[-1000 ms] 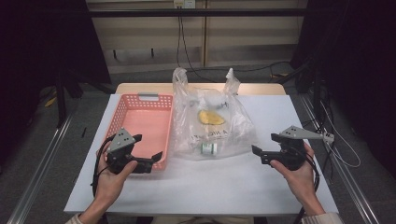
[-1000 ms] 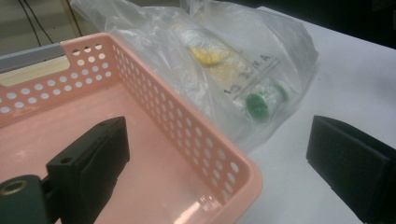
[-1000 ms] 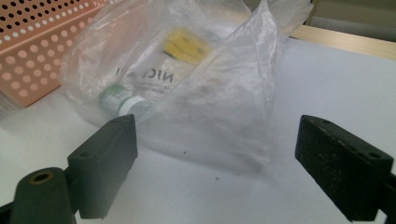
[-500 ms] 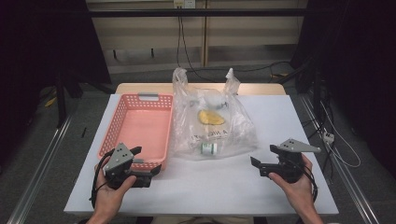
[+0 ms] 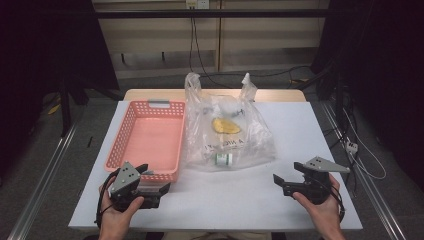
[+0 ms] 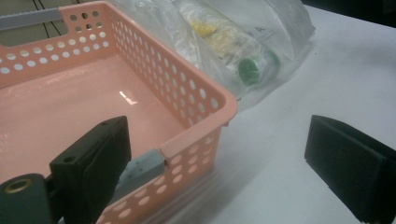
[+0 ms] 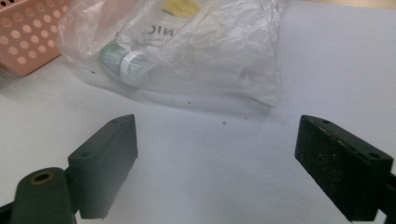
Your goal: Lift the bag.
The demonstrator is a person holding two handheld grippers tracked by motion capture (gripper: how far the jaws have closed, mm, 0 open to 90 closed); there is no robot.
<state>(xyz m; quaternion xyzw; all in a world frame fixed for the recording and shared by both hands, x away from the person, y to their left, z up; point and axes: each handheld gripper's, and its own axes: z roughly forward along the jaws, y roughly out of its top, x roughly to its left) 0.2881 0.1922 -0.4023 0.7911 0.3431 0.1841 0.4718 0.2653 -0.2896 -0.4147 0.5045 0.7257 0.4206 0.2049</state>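
Plastic bag [image 5: 227,132] mid-table beside pink basket [image 5: 150,140]; contents blurred through film, green-capped bottle [image 5: 222,159] and yellow item [image 5: 226,126] discernible. Left gripper [image 5: 155,187] and right gripper [image 5: 280,182] both gape empty, near table's front edge.

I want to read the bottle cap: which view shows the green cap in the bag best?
The left gripper view: the green cap faces the camera. The right gripper view shows it blurred through plastic; the high view shows it small.
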